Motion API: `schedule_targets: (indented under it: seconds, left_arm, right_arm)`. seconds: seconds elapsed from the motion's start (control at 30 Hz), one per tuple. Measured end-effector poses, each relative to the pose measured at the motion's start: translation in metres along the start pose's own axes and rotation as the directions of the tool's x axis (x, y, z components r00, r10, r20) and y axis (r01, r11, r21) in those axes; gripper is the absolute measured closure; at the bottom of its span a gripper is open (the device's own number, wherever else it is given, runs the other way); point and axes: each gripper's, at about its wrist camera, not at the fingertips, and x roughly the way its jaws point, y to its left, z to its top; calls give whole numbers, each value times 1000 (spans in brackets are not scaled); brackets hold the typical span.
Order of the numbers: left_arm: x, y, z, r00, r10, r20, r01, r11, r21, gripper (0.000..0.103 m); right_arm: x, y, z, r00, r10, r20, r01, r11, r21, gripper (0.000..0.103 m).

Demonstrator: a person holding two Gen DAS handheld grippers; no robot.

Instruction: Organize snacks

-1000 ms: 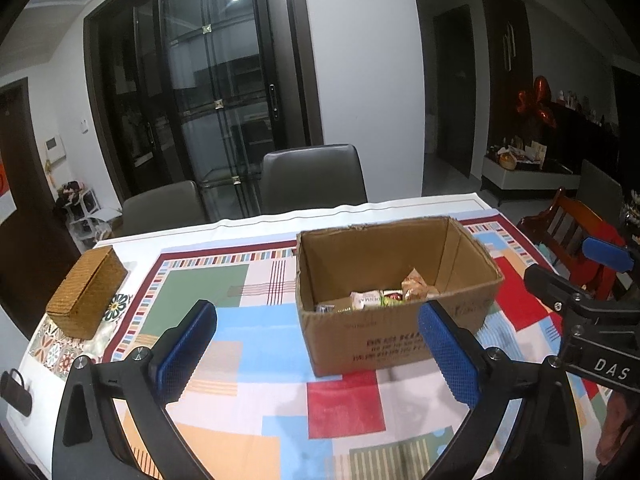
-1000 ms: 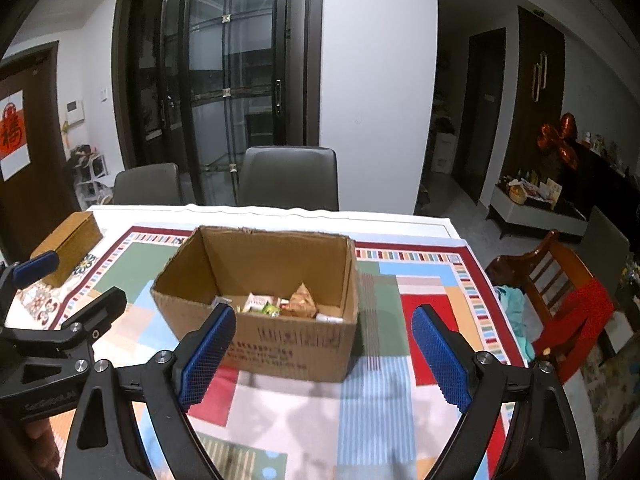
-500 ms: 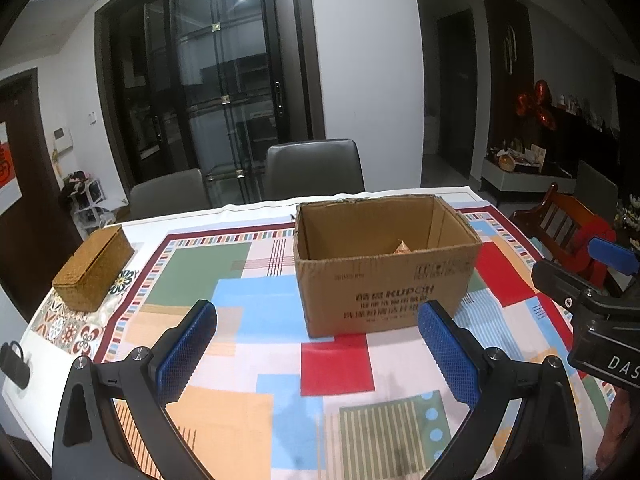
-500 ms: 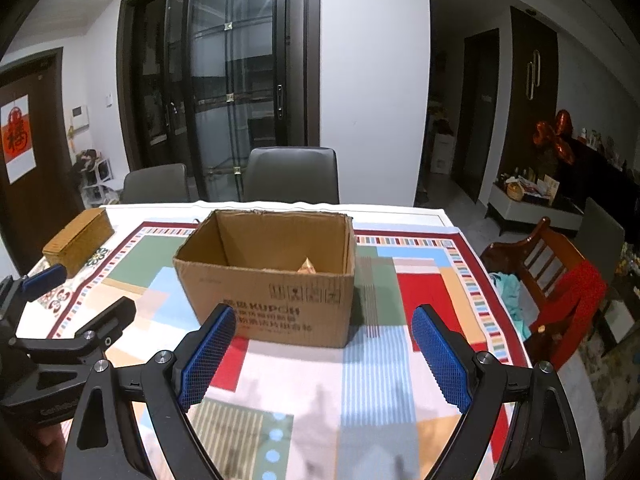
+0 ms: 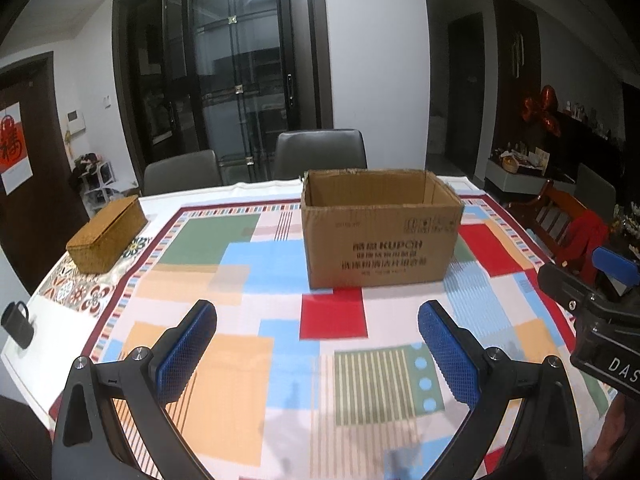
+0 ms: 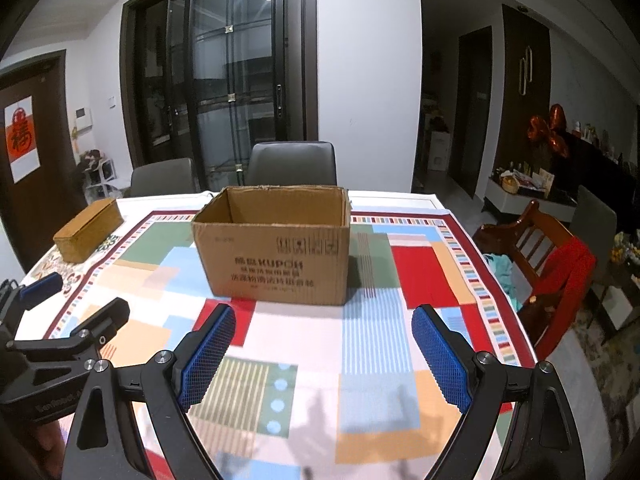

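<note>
An open brown cardboard box (image 5: 380, 236) (image 6: 276, 256) with printed text stands on the colourful patchwork tablecloth (image 5: 248, 280) (image 6: 380, 340). Its inside is hidden from this low angle, so no snacks show. My left gripper (image 5: 318, 328) is open and empty, well short of the box's front wall. My right gripper (image 6: 324, 332) is also open and empty, likewise short of the box. Each gripper appears at the edge of the other's view: the right gripper (image 5: 600, 280) and the left gripper (image 6: 76, 304).
A woven lidded basket (image 5: 106, 234) (image 6: 88, 230) sits at the table's far left. A black mug (image 5: 16, 322) stands at the left edge. Grey chairs (image 5: 320, 154) stand behind the table; a wooden chair with red cloth (image 6: 556, 264) stands at the right.
Both grippers have drawn back from the box and sunk slightly. The box looks farther off, and the snacks seen inside it earlier are now hidden behind its front wall.
</note>
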Motion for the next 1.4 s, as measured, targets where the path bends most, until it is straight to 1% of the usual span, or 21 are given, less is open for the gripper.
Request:
schedule_targets:
  seconds: [0.1, 0.27, 0.57, 0.7, 0.83, 1.07, 1.4]
  left_arm:
    - [-10, -1, -13, 1000, -2, -6, 2, 1000, -7, 0]
    - [-26, -4, -28, 1000, 13, 7, -13, 1000, -2, 0]
    - [-54, -7, -55, 1000, 0, 6, 1, 1000, -14, 0]
    - [-63, -6, -59, 1000, -7, 10, 7, 1000, -26, 0]
    - [-70, -3, -65, 1000, -11, 8, 12, 999, -48, 0]
    - [-82, 3, -74, 1000, 21, 24, -19, 998, -58, 0]
    - [-88, 8, -78, 999, 27, 36, -24, 997, -74, 0]
  right_arm:
    - [-10, -1, -11, 1000, 5, 1, -5, 1000, 4, 12]
    - [-24, -6, -29, 1000, -2, -2, 2, 1000, 29, 12]
    - [-53, -15, -52, 1000, -16, 2, 15, 996, 87, 12]
    - [-63, -17, -60, 1000, -4, -1, 4, 994, 112, 12]
    - [-70, -14, -67, 1000, -5, 2, 4, 994, 108, 12]
    - [-76, -13, -75, 999, -48, -2, 48, 993, 105, 12]
    - [-88, -10, -74, 997, -64, 36, 61, 994, 93, 12]
